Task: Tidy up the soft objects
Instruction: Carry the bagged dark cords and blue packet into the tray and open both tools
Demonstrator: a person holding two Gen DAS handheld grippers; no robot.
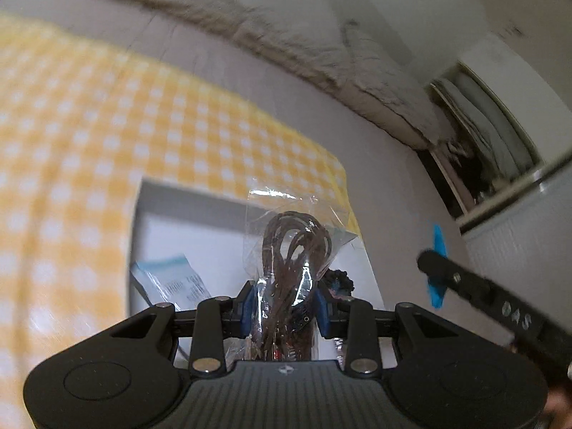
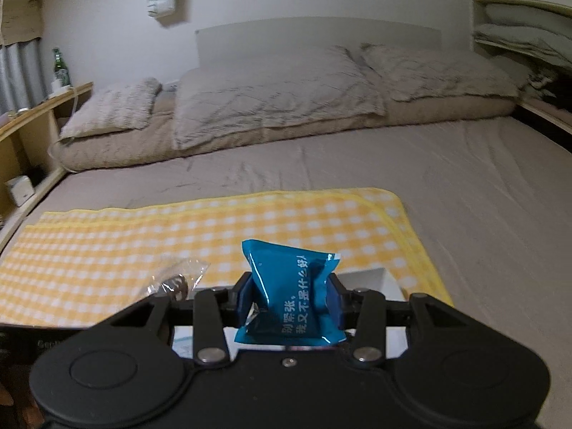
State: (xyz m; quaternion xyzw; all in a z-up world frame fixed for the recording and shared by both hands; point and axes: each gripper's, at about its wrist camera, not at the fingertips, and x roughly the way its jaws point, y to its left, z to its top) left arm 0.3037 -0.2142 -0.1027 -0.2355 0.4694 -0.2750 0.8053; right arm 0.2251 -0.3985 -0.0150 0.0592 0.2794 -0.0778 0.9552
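Crinkly clear bag of brown cord (image 1: 286,268), bottom hidden, clamped in left hand-held gripper (image 1: 285,309); right hand-held gripper (image 2: 290,296) pinches glossy blue packet (image 2: 291,293).

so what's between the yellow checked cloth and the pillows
Only bare grey bedsheet lies between the yellow checked cloth and the pillows; the right wrist view shows it.

A checked cloth (image 2: 214,236) lies spread on the bed (image 2: 464,186), with pillows (image 2: 271,100) behind it by the headboard. A box (image 1: 200,221) sits on the cloth's near right corner, a flat packet (image 1: 168,280) inside it. Shelves (image 2: 32,136) stand left of the bed
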